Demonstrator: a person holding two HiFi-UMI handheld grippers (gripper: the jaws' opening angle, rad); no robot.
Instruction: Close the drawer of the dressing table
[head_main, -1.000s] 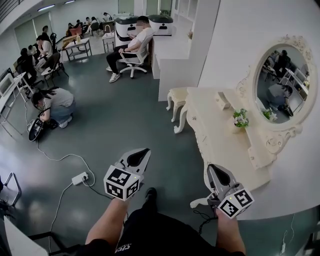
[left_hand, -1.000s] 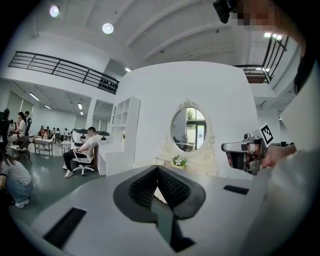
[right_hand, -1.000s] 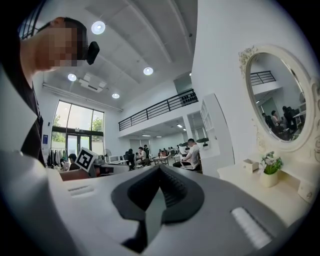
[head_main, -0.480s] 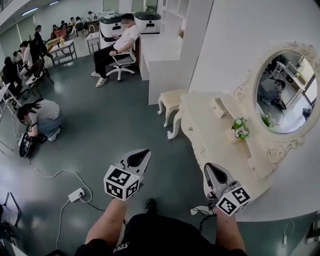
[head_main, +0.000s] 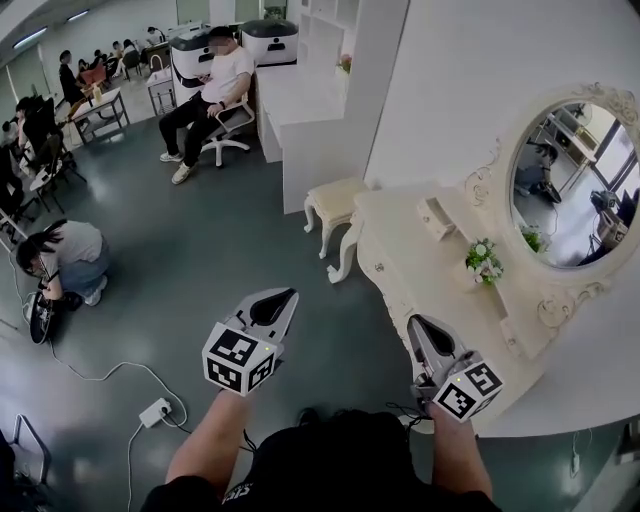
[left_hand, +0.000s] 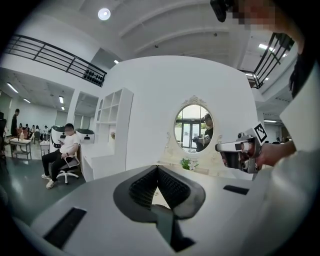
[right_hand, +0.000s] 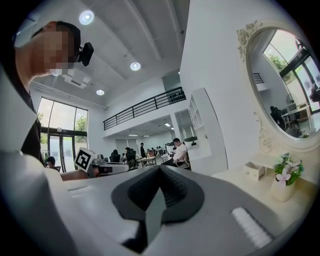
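Observation:
The cream dressing table (head_main: 420, 262) stands against the white wall on the right, with an oval mirror (head_main: 568, 178), a small flower vase (head_main: 483, 262) and a little drawer box (head_main: 436, 216) on its top. Whether any drawer stands out I cannot tell. My left gripper (head_main: 284, 297) is shut and empty, held over the floor left of the table. My right gripper (head_main: 414, 323) is shut and empty too, near the table's front corner. In the left gripper view my pads (left_hand: 157, 168) meet and the mirror (left_hand: 194, 127) lies ahead. The right gripper view shows the drawer box (right_hand: 253, 170) and vase (right_hand: 284, 181).
A cream stool (head_main: 335, 200) stands at the table's far end beside a white shelving unit (head_main: 320, 110). A power strip (head_main: 155, 412) and its cable lie on the grey floor at the left. One person crouches (head_main: 62, 258) at far left; another sits on an office chair (head_main: 212, 88).
Both grippers have travelled forward together, staying shut. The dressing table and stool now lie nearer and further left in the head view; the crouching person has slid toward the left edge.

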